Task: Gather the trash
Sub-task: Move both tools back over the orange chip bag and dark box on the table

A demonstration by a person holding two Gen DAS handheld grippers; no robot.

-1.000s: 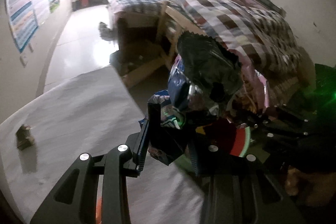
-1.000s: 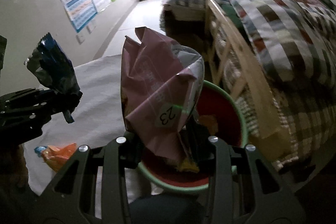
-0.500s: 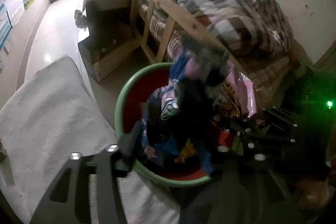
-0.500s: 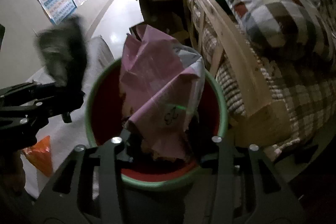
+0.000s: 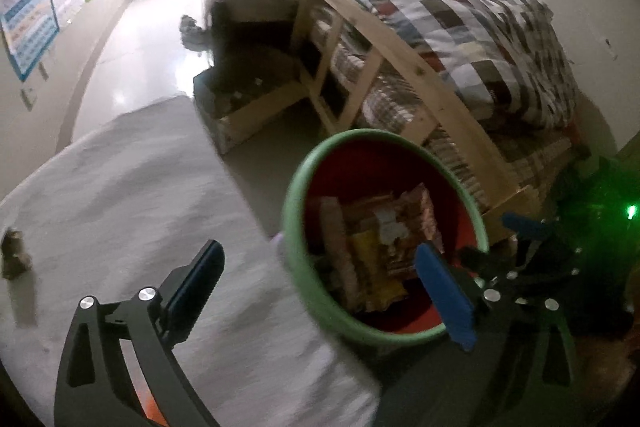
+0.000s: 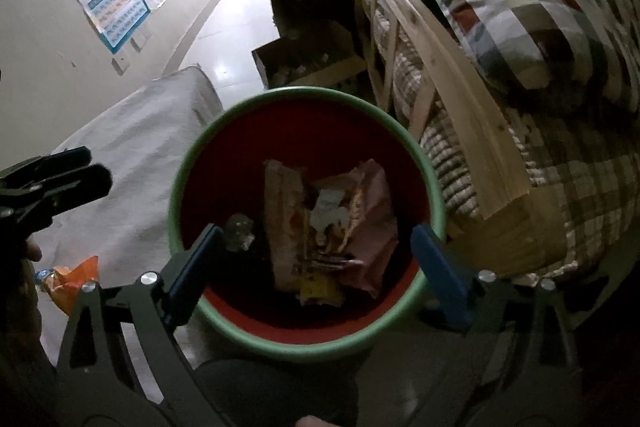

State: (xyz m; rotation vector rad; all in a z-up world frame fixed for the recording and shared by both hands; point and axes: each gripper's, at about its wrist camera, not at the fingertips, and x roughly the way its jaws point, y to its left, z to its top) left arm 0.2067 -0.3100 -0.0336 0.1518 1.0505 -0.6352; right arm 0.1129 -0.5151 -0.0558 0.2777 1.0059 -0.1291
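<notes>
A red bin with a green rim (image 6: 208, 131) (image 5: 296, 187) stands on the floor between a white-covered table and a bed. Several wrappers (image 6: 332, 227) (image 5: 376, 235) lie inside it, a pink bag among them. My right gripper (image 6: 316, 259) is open and empty right above the bin. My left gripper (image 5: 320, 283) is open and empty over the bin's left rim and the table edge; it also shows at the left in the right wrist view (image 6: 60, 175). An orange wrapper (image 6: 72, 283) lies on the table. A small crumpled scrap (image 5: 14, 255) lies at the table's left.
The white-covered table (image 5: 120, 195) is left of the bin. A wooden bed frame (image 6: 452, 91) with a plaid quilt (image 5: 460, 15) stands close on the right. An open wooden drawer (image 5: 248, 99) sits on the floor beyond the bin.
Both grippers have opened and let go of their wrappers, which now lie in the bin. The left gripper has shifted left off the bin.
</notes>
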